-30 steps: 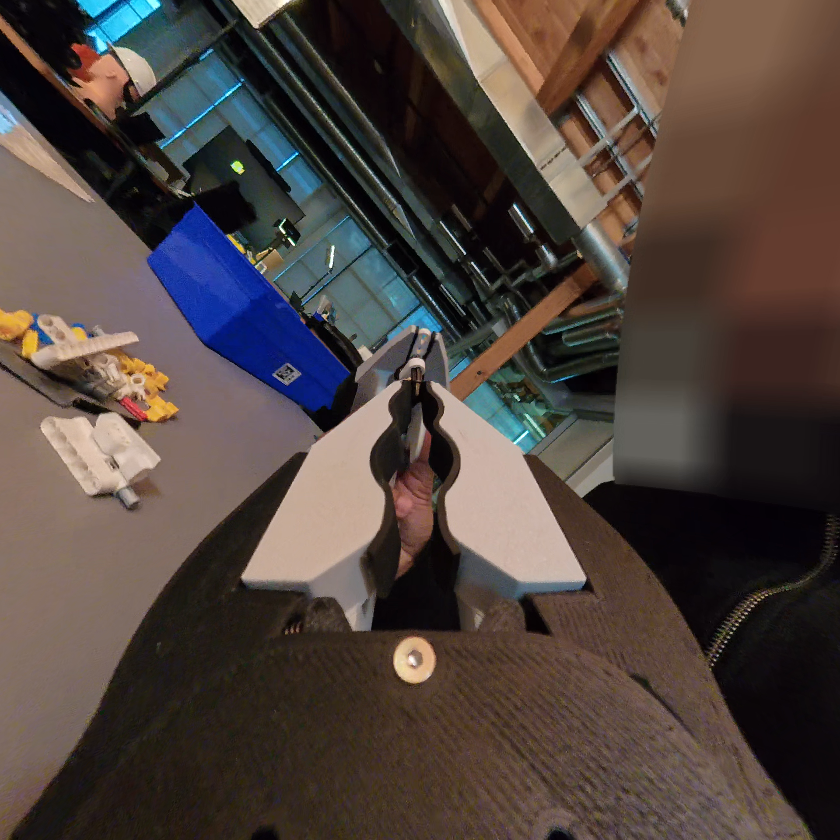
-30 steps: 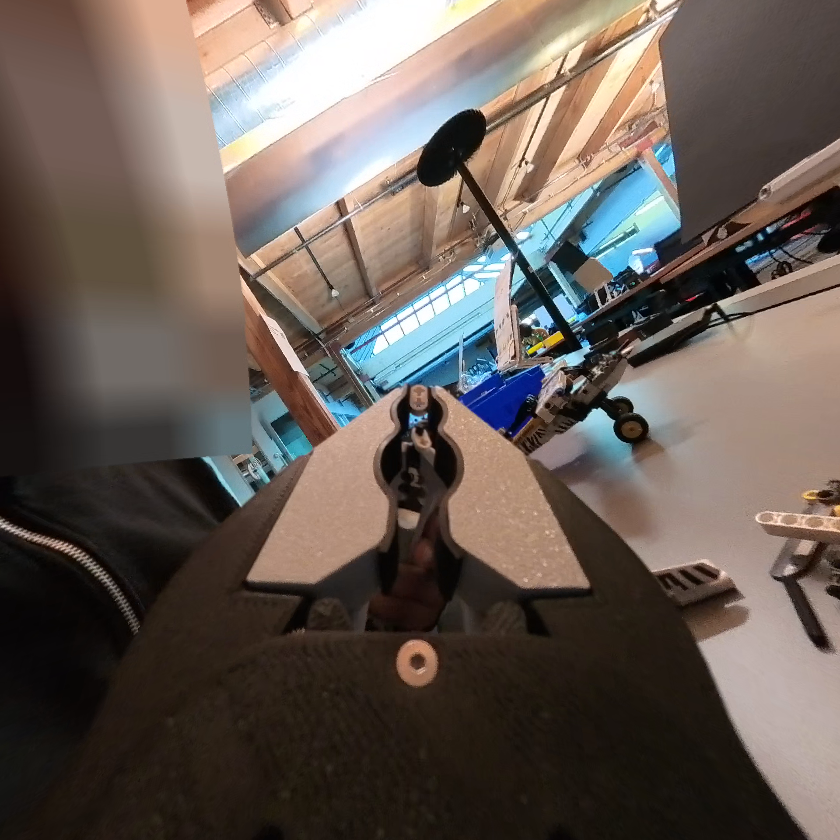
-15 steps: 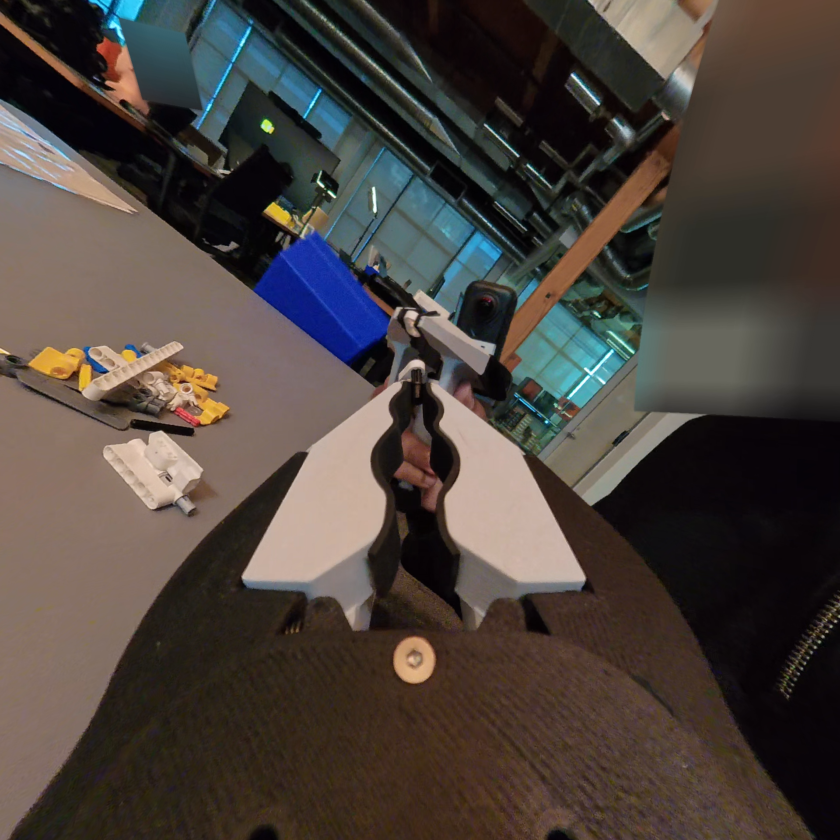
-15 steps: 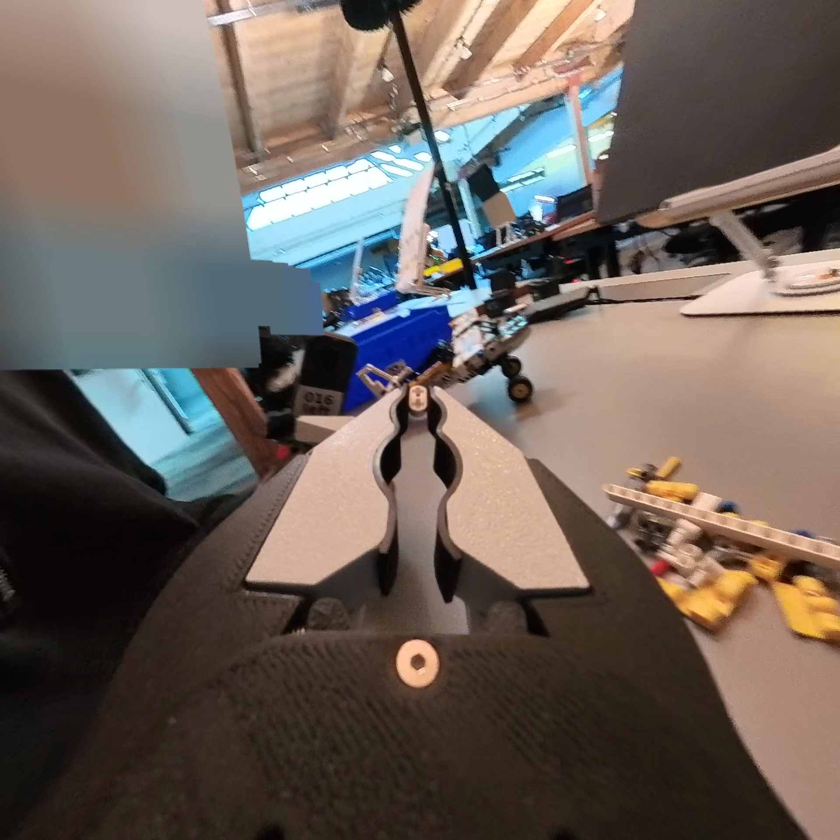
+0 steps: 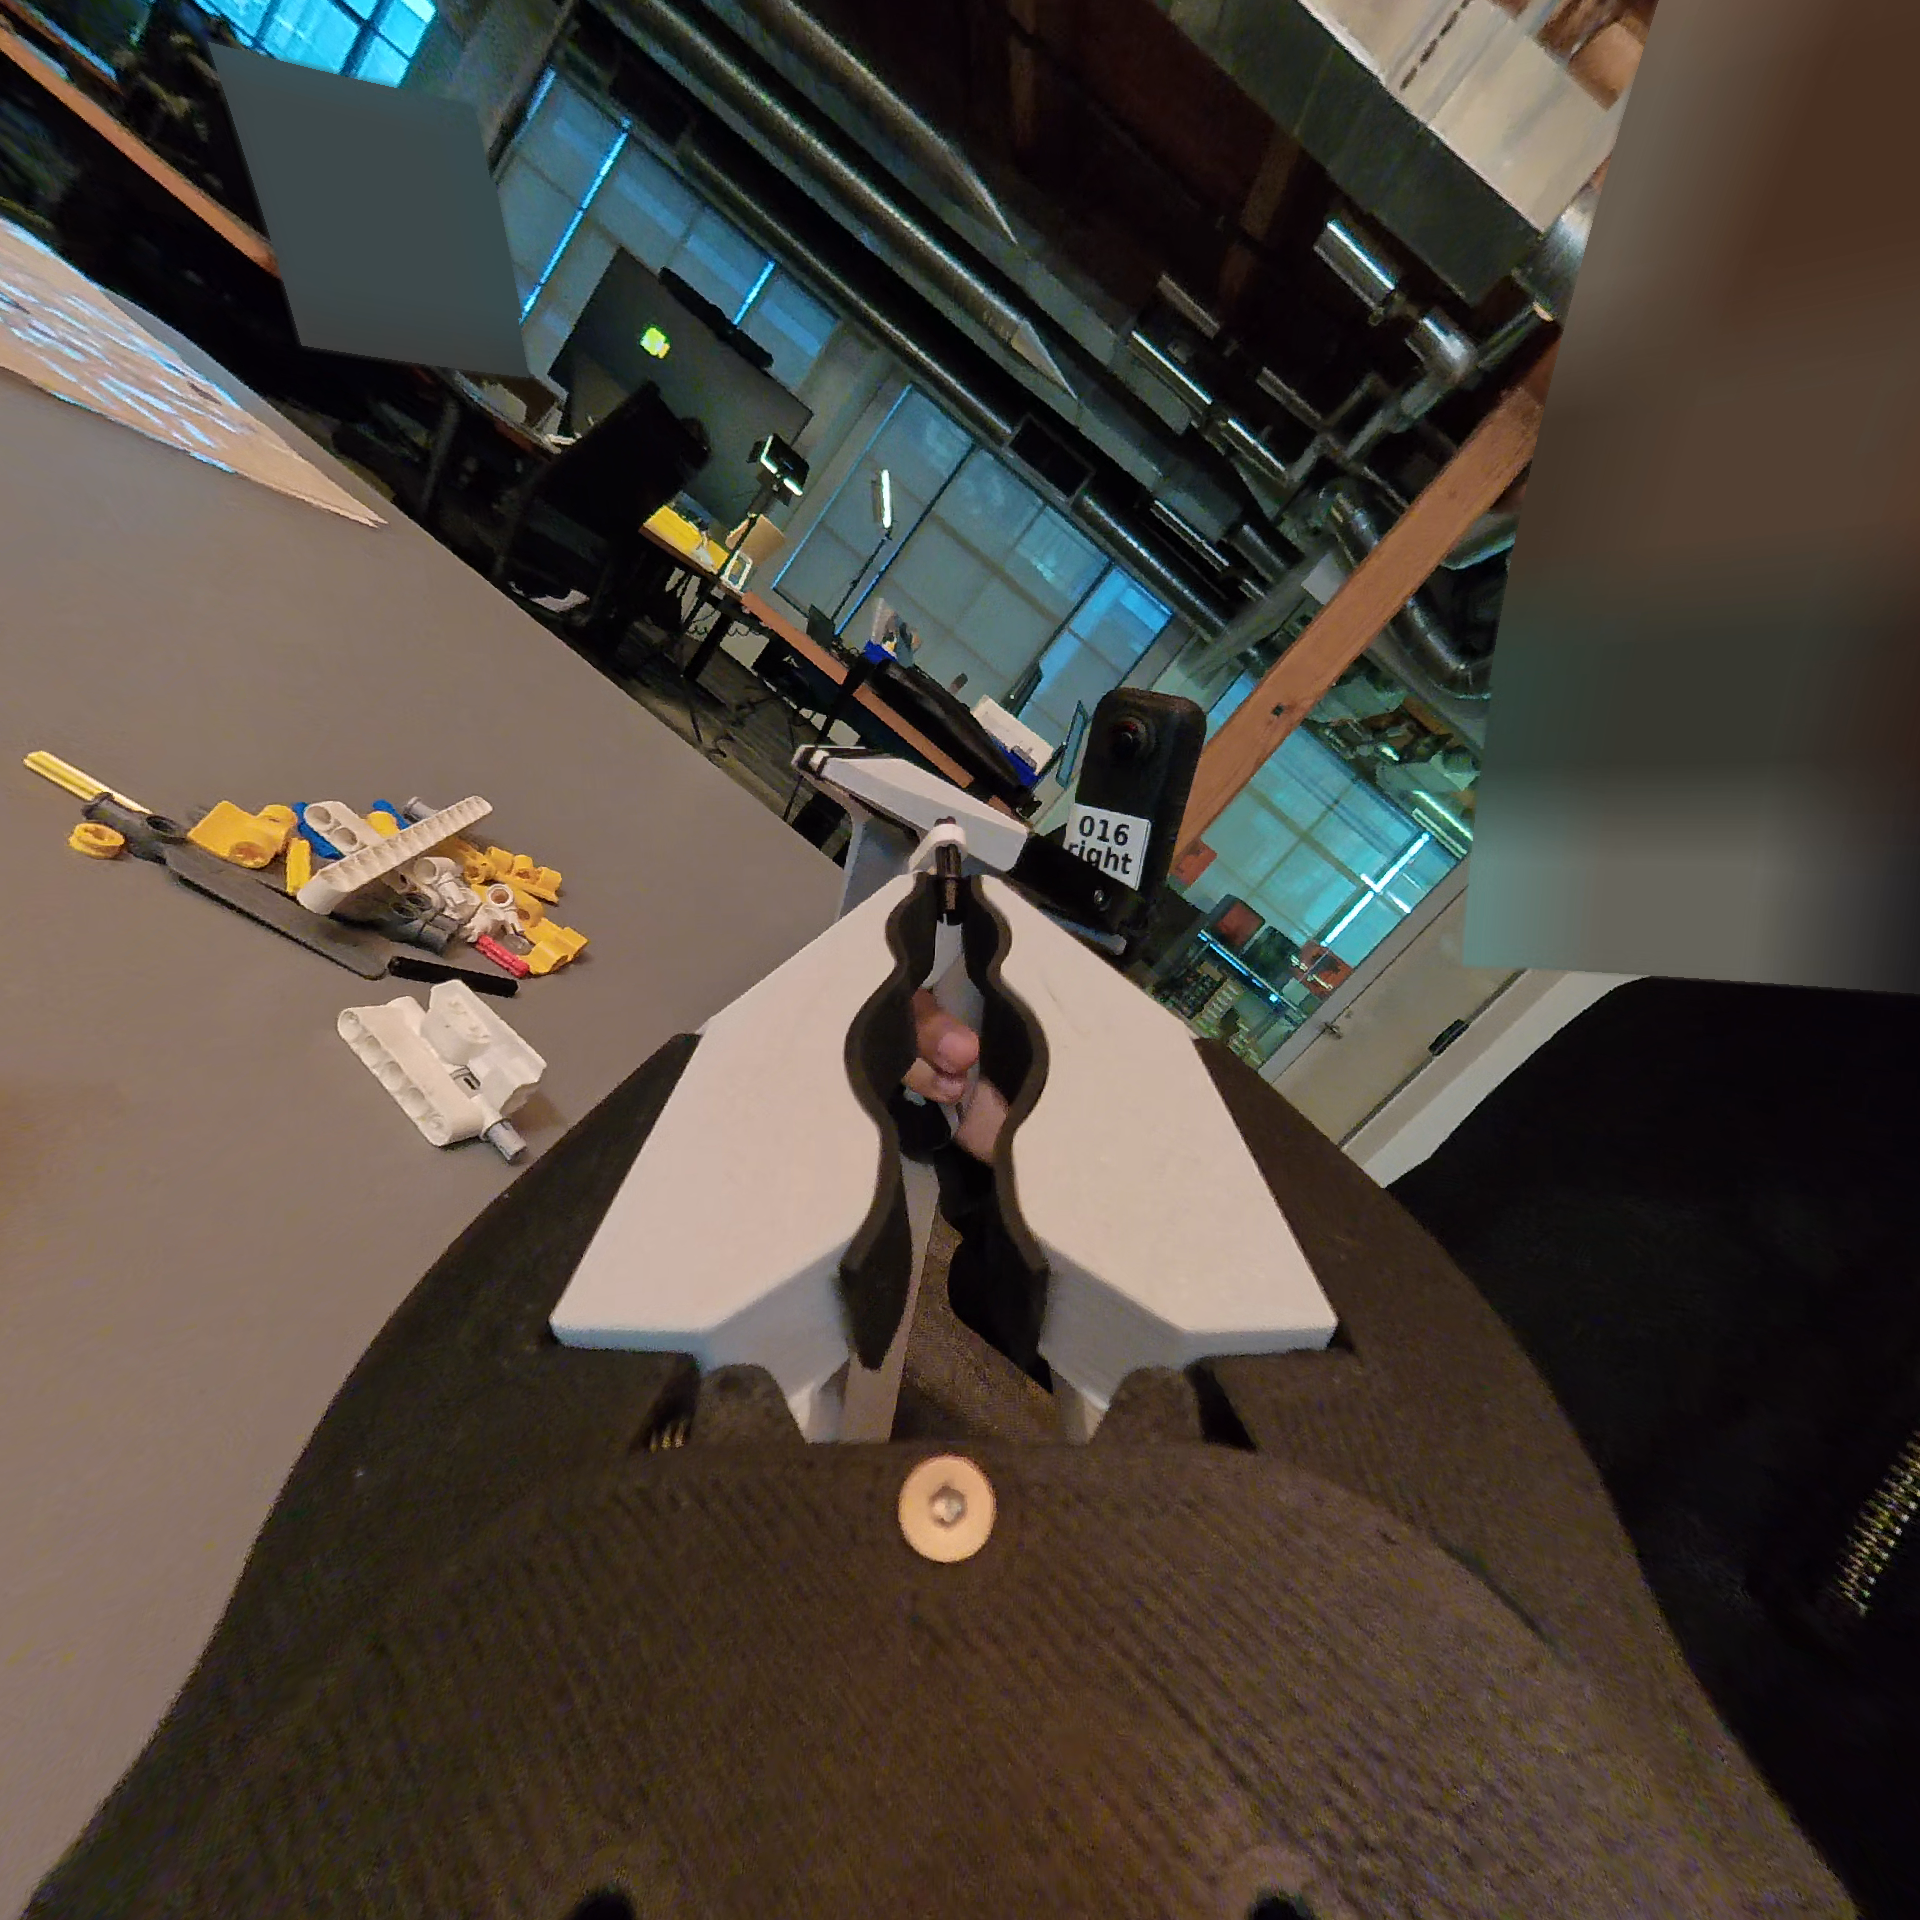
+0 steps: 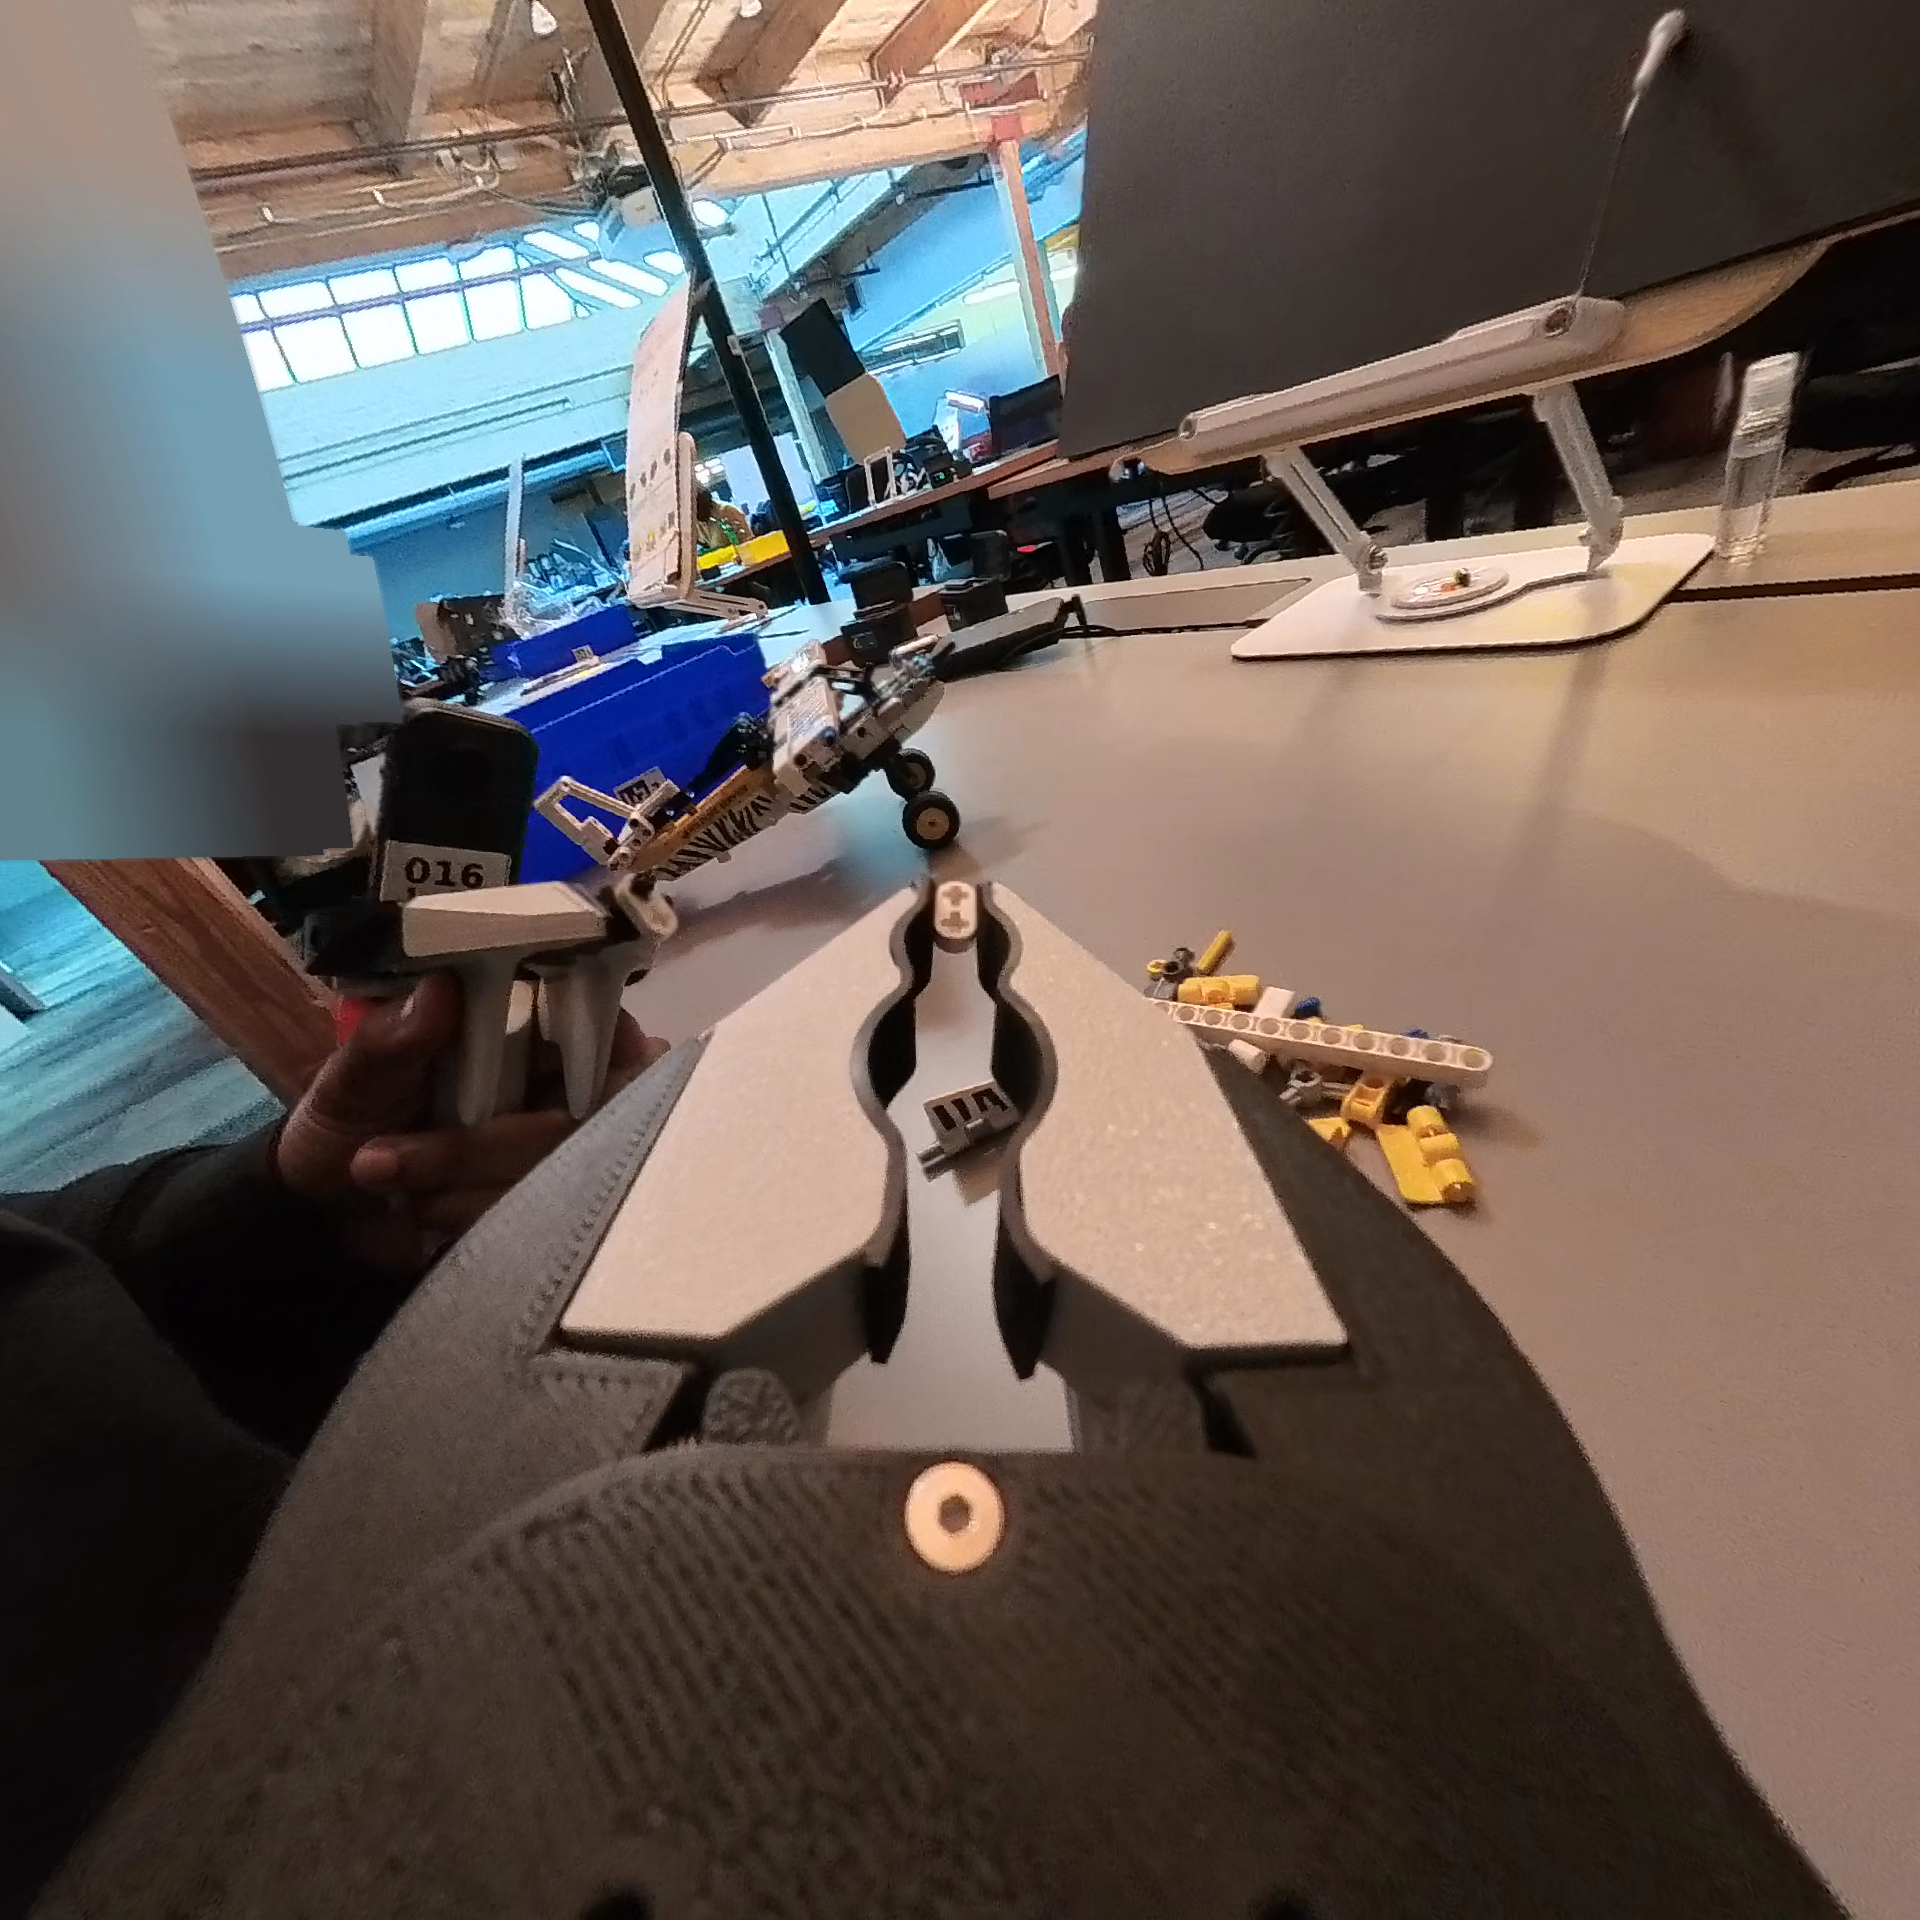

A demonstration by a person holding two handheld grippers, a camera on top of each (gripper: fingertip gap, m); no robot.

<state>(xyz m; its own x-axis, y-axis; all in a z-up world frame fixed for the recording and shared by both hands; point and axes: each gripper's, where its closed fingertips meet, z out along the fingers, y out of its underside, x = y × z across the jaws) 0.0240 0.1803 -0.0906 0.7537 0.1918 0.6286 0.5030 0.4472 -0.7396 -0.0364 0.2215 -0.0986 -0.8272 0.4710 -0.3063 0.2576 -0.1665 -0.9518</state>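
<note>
**Two grippers, each nipping a small part above a grey table**

Both tools hang over the grey table (image 6: 1351,883), tips close together. The left gripper (image 5: 945,888) has its jaws almost together, clamped on a small black pin (image 5: 947,871) capped by a white collar (image 5: 941,831). The right gripper (image 6: 956,914) is narrow too, its pads pressing a small white connector (image 6: 956,912) with a cross-shaped hole.

Seen from the left tool, the right one's pale finger and black camera (image 5: 1143,769) sit just beyond the pin and block what lies behind. A hand (image 5: 951,1070) shows through the gap between the left fingers.

To the left tool's left lies a pile of yellow, white and blue parts (image 5: 436,883), with a long white beam (image 5: 400,854) across it and a flat black strip (image 5: 270,914) under it. A white block assembly (image 5: 442,1060) lies nearer.

From the right tool, a small grey ribbed piece (image 6: 966,1117) shows on the table between the fingers. Farther off stand a striped toy vehicle (image 6: 790,769) with small wheels, a blue bin (image 6: 634,717), a thin black pole (image 6: 717,312), a monitor (image 6: 1455,208) on its stand base (image 6: 1475,603), and a clear bottle (image 6: 1756,457).
</note>
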